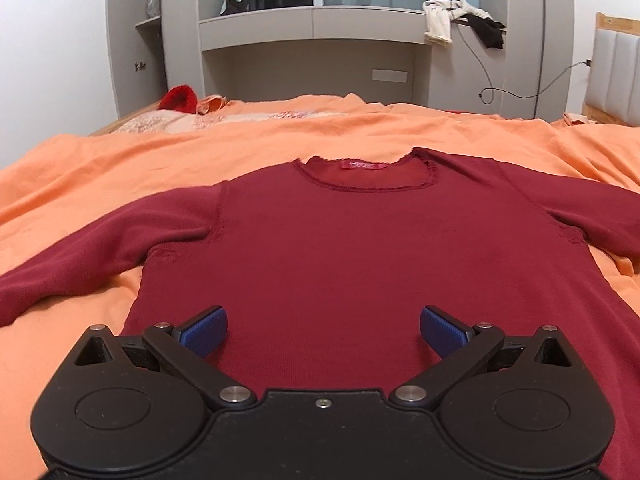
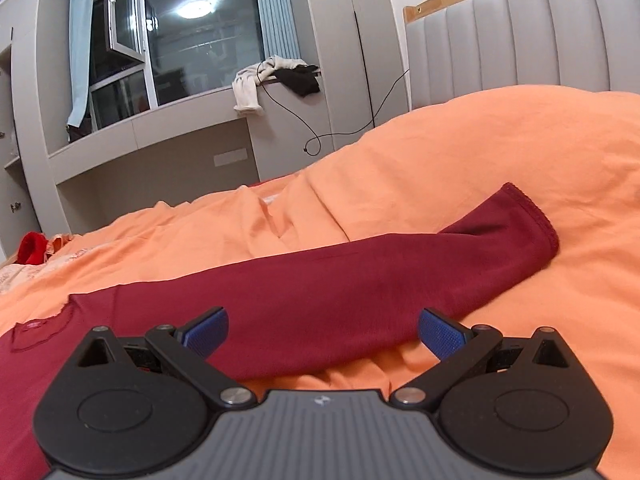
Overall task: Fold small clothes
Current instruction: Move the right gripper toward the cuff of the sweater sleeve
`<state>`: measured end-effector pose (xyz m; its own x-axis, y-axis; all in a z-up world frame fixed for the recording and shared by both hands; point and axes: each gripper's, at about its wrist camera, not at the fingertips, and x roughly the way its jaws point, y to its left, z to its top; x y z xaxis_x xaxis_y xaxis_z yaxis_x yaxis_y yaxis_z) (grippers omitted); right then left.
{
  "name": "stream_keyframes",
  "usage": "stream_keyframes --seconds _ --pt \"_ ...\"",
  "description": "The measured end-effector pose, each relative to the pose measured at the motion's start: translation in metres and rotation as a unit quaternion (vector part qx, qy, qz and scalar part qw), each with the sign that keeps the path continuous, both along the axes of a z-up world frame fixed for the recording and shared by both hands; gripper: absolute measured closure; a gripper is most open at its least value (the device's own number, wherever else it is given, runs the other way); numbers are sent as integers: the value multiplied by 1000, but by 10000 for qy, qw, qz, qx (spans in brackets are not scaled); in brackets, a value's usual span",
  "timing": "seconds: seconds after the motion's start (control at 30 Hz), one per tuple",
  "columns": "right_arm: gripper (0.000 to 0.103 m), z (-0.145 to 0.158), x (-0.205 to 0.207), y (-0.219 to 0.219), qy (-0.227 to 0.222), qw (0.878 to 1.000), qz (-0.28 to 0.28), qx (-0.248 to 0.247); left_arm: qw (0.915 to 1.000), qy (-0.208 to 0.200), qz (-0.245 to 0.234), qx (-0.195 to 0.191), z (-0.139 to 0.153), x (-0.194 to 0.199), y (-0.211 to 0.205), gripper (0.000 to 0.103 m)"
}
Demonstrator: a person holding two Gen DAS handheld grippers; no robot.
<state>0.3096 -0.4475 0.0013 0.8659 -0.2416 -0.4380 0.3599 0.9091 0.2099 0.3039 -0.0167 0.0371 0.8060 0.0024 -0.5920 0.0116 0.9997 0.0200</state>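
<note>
A dark red long-sleeved sweater [image 1: 340, 248] lies flat, front up, on the orange bed sheet [image 1: 100, 168], collar far from me, both sleeves spread out. My left gripper [image 1: 323, 330] is open and empty, low over the sweater's lower body near the hem. My right gripper [image 2: 323, 330] is open and empty, over the sweater's right sleeve [image 2: 380, 276], which stretches up to the right and ends in a cuff [image 2: 532, 216]. The collar with its red label shows at the left of the right wrist view [image 2: 38, 328].
A red cloth [image 1: 180, 98] and pale orange clothes lie at the far left of the bed. A grey window ledge [image 1: 312, 24] with draped clothes [image 1: 460, 16] and a dangling cable stands behind. A padded headboard [image 2: 520, 32] is to the right.
</note>
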Motion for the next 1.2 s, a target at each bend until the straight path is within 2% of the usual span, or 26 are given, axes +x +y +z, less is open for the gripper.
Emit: stream_keyframes --seconds 0.2,0.4,0.57,0.83,0.97,1.07,1.2 --pt "0 -17 12 -12 262 9994 -182 98 10000 37 41 -28 -5 3 2 1" --pt "0 -32 10 -12 463 9978 -271 -398 10000 60 24 56 -9 4 0 1" --pt "0 -41 10 -12 676 9968 -247 -348 9999 68 4 107 -11 4 -2 1" --pt "0 -36 1 -23 487 9978 -375 -239 9998 58 11 174 -15 4 -3 1" --pt "0 -33 2 -36 578 9967 -556 -101 9997 71 20 250 -16 5 -8 1" --pt "0 -27 2 -45 499 9955 -751 -274 9996 57 11 278 -18 4 -8 1" --pt "0 -21 6 -61 597 9874 -1291 -692 9996 45 10 293 -19 4 -9 0"
